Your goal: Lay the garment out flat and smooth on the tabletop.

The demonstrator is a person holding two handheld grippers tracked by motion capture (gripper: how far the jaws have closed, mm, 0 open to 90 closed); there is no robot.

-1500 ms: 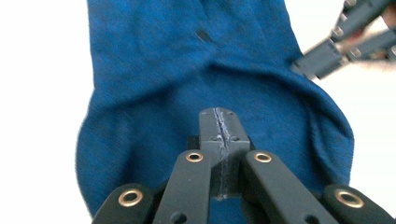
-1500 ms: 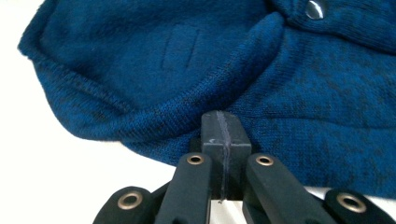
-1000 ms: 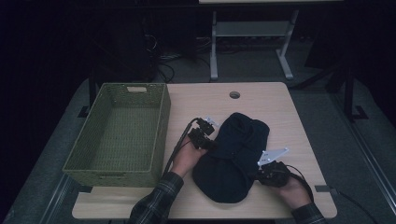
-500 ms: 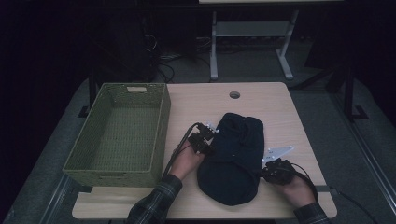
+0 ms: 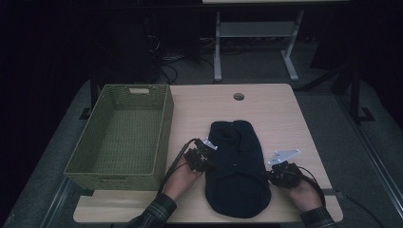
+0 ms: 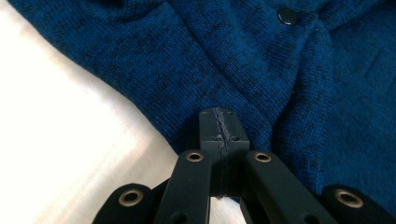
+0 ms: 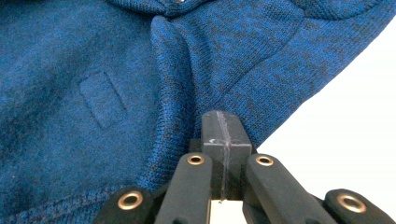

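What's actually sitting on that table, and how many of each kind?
Blue knitted garment: 1
Green woven basket: 1
Hand-held tools, left tool and right tool: 2
Total: 4

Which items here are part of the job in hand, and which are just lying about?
In the job: blue knit garment, left gripper and right gripper, both shut at its side edges.
Lying about: woven basket, sitting untouched left of the garment; table underneath.
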